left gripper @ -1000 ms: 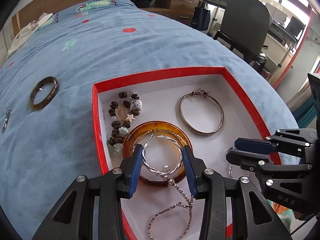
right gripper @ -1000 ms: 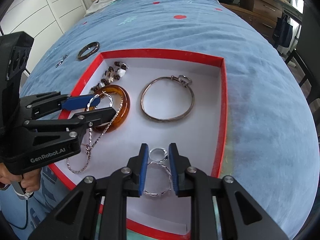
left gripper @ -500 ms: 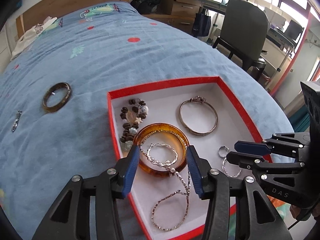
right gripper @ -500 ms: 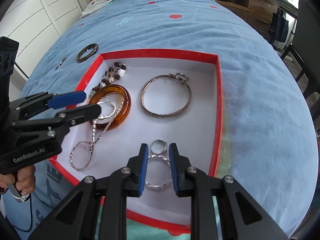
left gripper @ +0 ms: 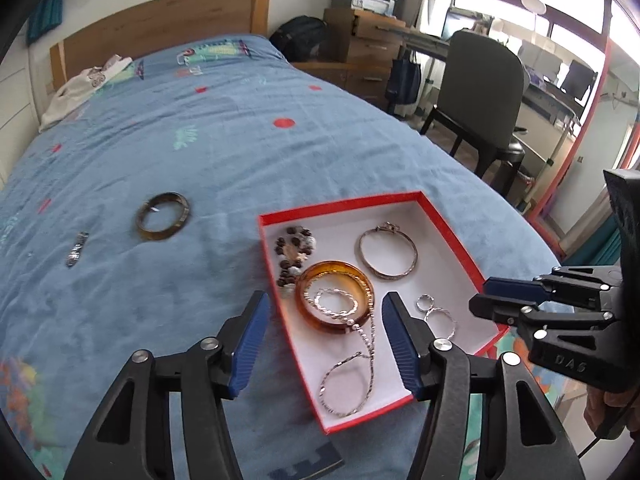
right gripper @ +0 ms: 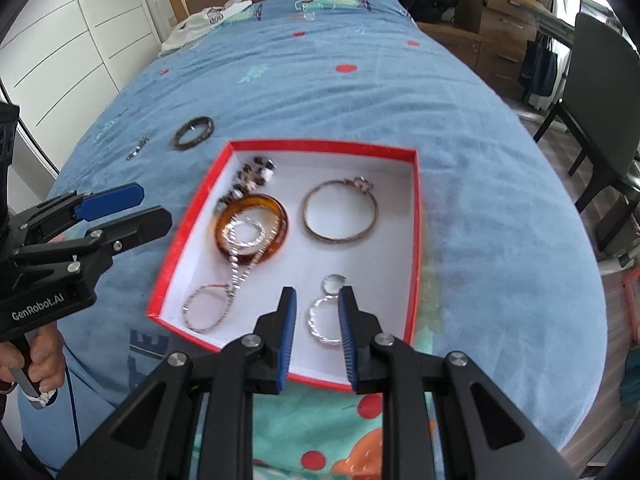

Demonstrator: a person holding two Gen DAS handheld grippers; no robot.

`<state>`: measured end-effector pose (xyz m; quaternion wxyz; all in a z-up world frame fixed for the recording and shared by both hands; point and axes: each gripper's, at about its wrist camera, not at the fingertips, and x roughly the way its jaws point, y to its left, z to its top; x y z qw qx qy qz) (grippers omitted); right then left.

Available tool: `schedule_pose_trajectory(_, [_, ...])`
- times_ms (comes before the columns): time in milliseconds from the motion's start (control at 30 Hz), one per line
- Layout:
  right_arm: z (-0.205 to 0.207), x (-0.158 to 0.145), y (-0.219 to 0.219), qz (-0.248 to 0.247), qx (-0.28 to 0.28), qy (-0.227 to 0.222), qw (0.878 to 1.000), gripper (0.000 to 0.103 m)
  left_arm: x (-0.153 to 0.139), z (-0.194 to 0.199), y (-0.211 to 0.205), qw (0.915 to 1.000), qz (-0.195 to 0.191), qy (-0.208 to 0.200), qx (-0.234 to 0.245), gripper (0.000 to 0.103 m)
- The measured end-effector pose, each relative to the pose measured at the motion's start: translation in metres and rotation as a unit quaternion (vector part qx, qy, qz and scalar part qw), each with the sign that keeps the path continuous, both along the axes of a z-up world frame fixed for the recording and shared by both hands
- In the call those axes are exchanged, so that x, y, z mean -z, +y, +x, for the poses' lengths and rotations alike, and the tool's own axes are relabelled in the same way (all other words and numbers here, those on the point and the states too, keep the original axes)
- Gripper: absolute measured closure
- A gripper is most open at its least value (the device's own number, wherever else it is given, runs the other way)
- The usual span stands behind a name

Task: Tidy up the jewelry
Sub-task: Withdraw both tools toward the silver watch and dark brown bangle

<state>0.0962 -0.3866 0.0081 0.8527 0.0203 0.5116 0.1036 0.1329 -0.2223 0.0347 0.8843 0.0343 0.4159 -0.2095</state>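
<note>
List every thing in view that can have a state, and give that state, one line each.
Left claw: open, empty, above the box's near-left edge.
Right claw: open, empty, above the twisted ring.
Red box: open, no lid on.
Amber bangle: flat in the box.
Silver chain: in the box, partly draped over the amber bangle.
Silver bangle: flat in the box.
Dark bangle: outside the box, on the bed.

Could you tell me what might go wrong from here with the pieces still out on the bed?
The dark bangle and small clasp lie flat on the soft blanket, so the open left gripper may pinch fabric. The chain drapes over the amber bangle in the box; moving either may drag both.
</note>
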Motion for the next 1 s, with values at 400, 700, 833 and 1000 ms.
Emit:
schedule_pose_trajectory(400, [0.03, -0.044, 0.066, 0.012, -0.03, -0.045, 0.998, 0.07, -0.007, 0.011, 0.09, 0.9973, 0.003, -0.014, -0.072, 0.032])
schedule_pose_trajectory(700, [0.091, -0.032, 0.129, 0.026, -0.049, -0.045, 0.997, 0.043, 0.02, 0.054, 0.183, 0.9879, 0.019, -0.002, -0.154, 0.022])
schedule_pose_trajectory(833, [0.122, -0.016, 0.162, 0.034, -0.06, -0.038, 0.997, 0.035, 0.037, 0.076, 0.22, 0.9828, 0.018, 0.008, -0.184, 0.02])
schedule_pose_trajectory(1000, [0.161, 0.01, 0.195, 0.037, -0.06, -0.028, 0.997, 0.03, 0.056, 0.104, 0.249, 0.9788, 0.019, 0.018, -0.203, 0.018])
